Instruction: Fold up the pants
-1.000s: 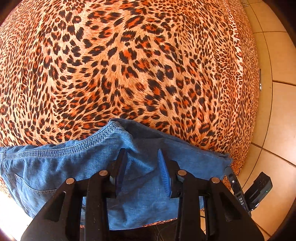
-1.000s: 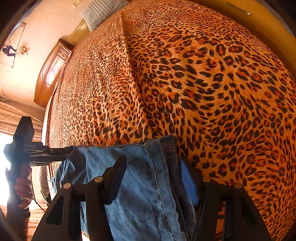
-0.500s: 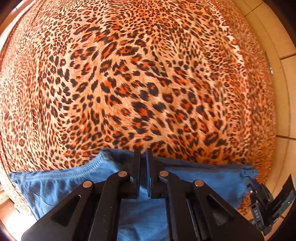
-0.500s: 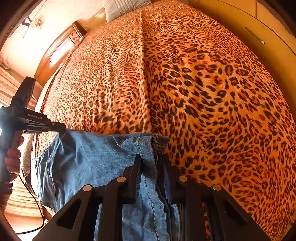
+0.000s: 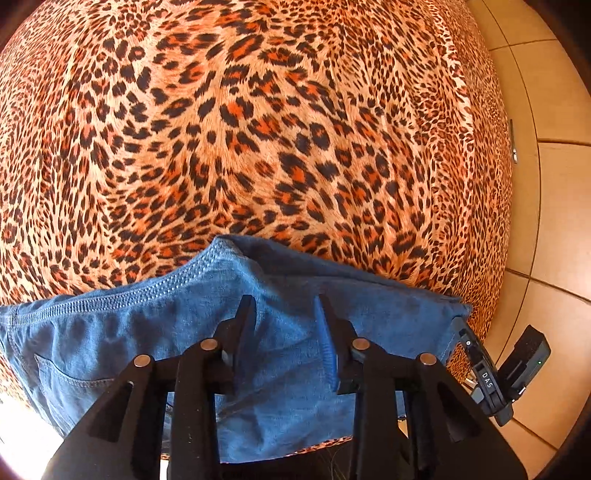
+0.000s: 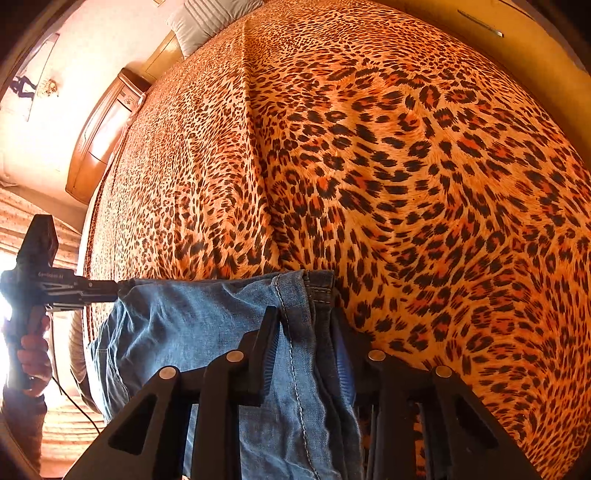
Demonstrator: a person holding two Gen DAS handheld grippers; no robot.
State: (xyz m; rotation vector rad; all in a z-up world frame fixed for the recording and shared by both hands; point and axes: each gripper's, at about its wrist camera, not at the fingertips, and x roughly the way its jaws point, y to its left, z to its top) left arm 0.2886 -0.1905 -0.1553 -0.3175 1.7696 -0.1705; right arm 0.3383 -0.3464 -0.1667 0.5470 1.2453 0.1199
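Pants (image 5: 184,332) lie partly folded at the bed (image 5: 258,129) edge, both left gripper (image 5: 286,328) and right gripper (image 6: 306,343) fingers spread open over denim, smoothing and further folds apparently remaining.

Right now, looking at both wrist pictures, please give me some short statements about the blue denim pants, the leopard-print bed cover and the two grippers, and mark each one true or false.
1. The blue denim pants lie on a leopard-print bed cover. True.
2. The left gripper is clamped shut on the denim. False: its jaws stand apart, with denim between them.
3. The right gripper is open, with the seamed edge of the pants between its fingers. True.
4. A grey striped pillow lies at the far end of the bed. True.
5. The floor beside the bed is covered with carpet. False: it is a beige tiled floor.
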